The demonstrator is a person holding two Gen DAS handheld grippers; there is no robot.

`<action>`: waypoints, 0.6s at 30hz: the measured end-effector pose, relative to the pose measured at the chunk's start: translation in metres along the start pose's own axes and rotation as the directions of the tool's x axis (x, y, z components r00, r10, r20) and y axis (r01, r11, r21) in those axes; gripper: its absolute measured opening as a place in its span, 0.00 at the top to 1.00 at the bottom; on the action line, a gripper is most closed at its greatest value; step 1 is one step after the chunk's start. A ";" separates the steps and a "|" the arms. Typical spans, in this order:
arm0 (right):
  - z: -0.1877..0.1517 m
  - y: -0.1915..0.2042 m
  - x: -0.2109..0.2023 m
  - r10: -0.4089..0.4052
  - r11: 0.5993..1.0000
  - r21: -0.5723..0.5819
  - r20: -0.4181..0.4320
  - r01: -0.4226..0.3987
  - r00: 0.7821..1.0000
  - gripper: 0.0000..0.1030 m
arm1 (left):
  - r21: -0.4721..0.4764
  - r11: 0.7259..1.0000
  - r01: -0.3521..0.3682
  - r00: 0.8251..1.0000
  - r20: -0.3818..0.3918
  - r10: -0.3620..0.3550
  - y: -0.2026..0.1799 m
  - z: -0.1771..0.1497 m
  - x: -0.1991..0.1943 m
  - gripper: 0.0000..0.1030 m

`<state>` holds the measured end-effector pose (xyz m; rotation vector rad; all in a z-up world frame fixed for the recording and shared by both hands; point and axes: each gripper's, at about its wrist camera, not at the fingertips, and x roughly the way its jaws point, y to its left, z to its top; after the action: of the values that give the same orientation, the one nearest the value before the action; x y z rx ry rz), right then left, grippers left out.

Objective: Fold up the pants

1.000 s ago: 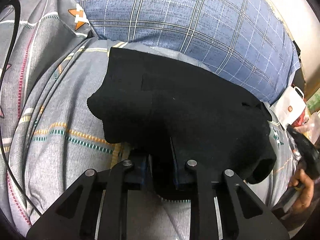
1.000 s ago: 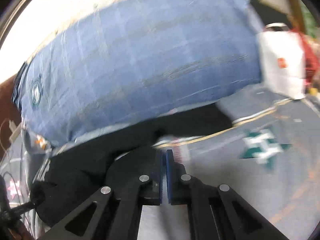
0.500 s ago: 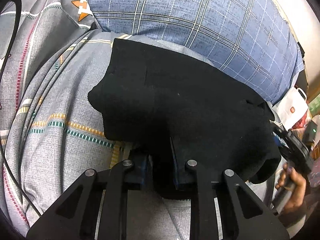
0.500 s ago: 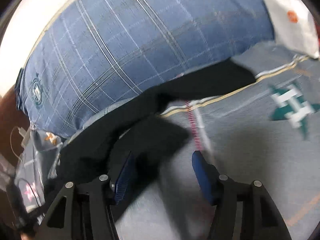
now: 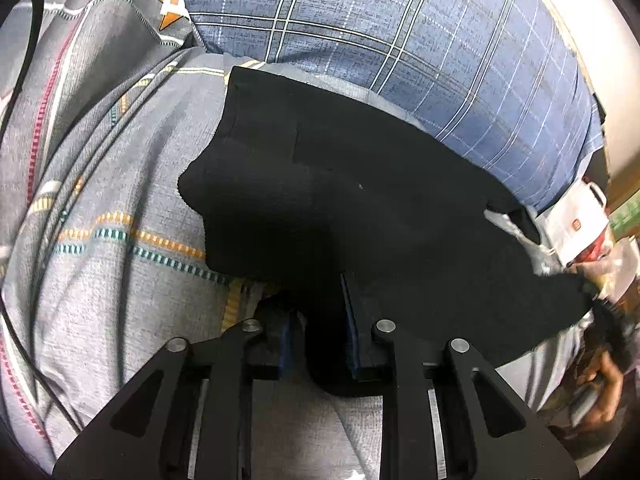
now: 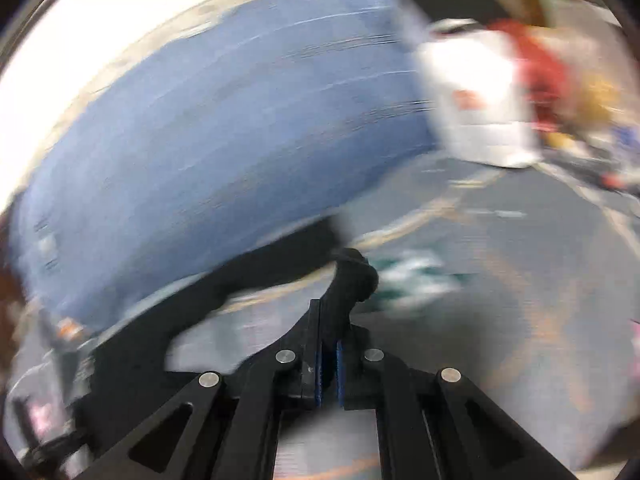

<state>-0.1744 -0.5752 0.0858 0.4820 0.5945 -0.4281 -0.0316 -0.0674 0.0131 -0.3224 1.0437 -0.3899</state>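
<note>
My left hand-held gripper (image 5: 320, 320) is clamped on a thick fold of the black pants (image 5: 360, 208), which lie spread on the grey patterned bedsheet (image 5: 120, 272) just in front of the blue plaid pillow (image 5: 400, 40). My right hand-held gripper (image 6: 329, 344) pinches a pants corner, narrow, near that pillow's lower edge; its view is badly blurred.
</note>
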 end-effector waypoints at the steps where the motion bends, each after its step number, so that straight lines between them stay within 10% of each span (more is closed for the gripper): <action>1: -0.001 -0.016 0.004 -0.020 0.998 0.051 -0.020 0.021 1.000 0.93 | -0.005 1.000 0.004 1.000 -0.001 -0.004 -0.001 -0.001 0.000 0.74; 4: -0.013 -0.043 0.019 -0.036 0.985 0.160 -0.154 0.060 0.987 0.60 | 0.006 1.000 -0.012 1.000 0.003 0.012 -0.003 -0.003 -0.001 0.73; 13: -0.077 -0.024 -0.008 0.212 0.956 0.253 -0.230 -0.152 0.950 0.53 | -0.083 0.996 0.038 0.998 0.049 -0.034 0.013 -0.018 -0.019 0.36; 18: -0.094 -0.019 -0.004 0.228 0.949 0.279 -0.286 -0.147 0.931 0.53 | -0.159 0.986 0.048 0.996 0.086 -0.035 0.027 -0.019 -0.024 0.33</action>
<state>-0.2271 -0.5391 0.0143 0.8575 0.7981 -0.2427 -0.0554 -0.0339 0.0111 -0.5019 0.9905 -0.3275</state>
